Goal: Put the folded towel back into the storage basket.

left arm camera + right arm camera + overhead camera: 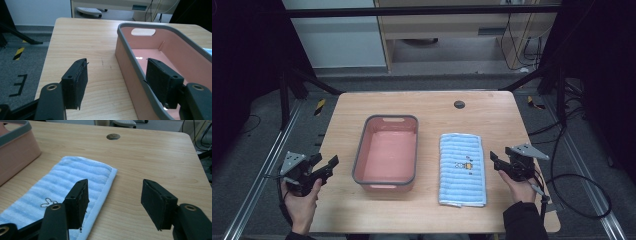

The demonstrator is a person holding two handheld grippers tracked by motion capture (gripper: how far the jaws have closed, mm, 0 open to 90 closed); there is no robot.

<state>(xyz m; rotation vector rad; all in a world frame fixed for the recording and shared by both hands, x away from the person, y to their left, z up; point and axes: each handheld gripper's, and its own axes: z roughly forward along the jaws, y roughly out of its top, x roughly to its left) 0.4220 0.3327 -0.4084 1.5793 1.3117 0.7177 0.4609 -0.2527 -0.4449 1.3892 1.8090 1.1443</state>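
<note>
Both hands entered from the near edge of the surface (362, 215), each holding a tool. Left tool (328, 166) sat at the left edge, jaws spread apart and empty; in the left gripper view the left tool (117, 85) straddled the near left wall of the pink bin (160, 50), one jaw outside over bare wood, the other over the bin's interior. Pink bin (387, 152) with grey rim stood at mid-surface, nothing visible inside. Blue striped towel (462, 170) lay folded flat just right of the bin, apart from it, running toward the near edge, with a small printed figure on top. Right tool (496, 162) was just beside the towel's right edge, jaws wide and empty; in its own view the right tool (115, 202) had one jaw over the towel (62, 190), the other over wood. Round hole (459, 104) noted near the far edge.
</note>
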